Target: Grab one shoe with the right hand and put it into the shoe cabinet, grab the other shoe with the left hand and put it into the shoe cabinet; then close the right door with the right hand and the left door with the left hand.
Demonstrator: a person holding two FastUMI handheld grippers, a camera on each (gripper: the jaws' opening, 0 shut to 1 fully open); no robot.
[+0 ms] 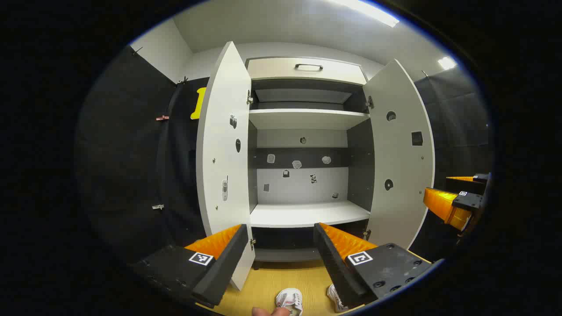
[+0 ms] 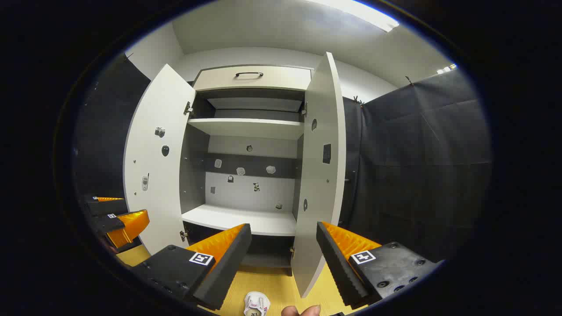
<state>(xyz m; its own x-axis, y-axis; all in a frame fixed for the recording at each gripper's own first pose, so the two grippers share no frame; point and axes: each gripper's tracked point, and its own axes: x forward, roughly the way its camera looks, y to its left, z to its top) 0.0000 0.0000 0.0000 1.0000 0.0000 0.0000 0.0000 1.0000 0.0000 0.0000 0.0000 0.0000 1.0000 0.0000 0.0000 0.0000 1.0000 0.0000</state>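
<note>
The white shoe cabinet (image 1: 307, 70) stands ahead with its left door (image 1: 224, 153) and right door (image 1: 399, 153) both swung wide; its lower white shelf (image 1: 307, 214) is bare. Two white shoes (image 1: 290, 300) (image 1: 336, 296) lie on the wooden floor in front of it, below my left gripper (image 1: 279, 226), which is open and holds nothing. In the right gripper view the cabinet's doors (image 2: 153, 166) (image 2: 320, 175) frame the shelf (image 2: 241, 219), and one shoe (image 2: 257, 303) lies under my open, unloaded right gripper (image 2: 283, 225).
Black cloth walls (image 2: 417, 166) close in both sides of the cabinet. The yellow wooden floor (image 1: 272, 281) runs up to the cabinet's base. Part of a person (image 2: 300, 310) shows at the bottom edge. Each gripper appears beside the other: right gripper (image 1: 439, 185), left gripper (image 2: 131, 206).
</note>
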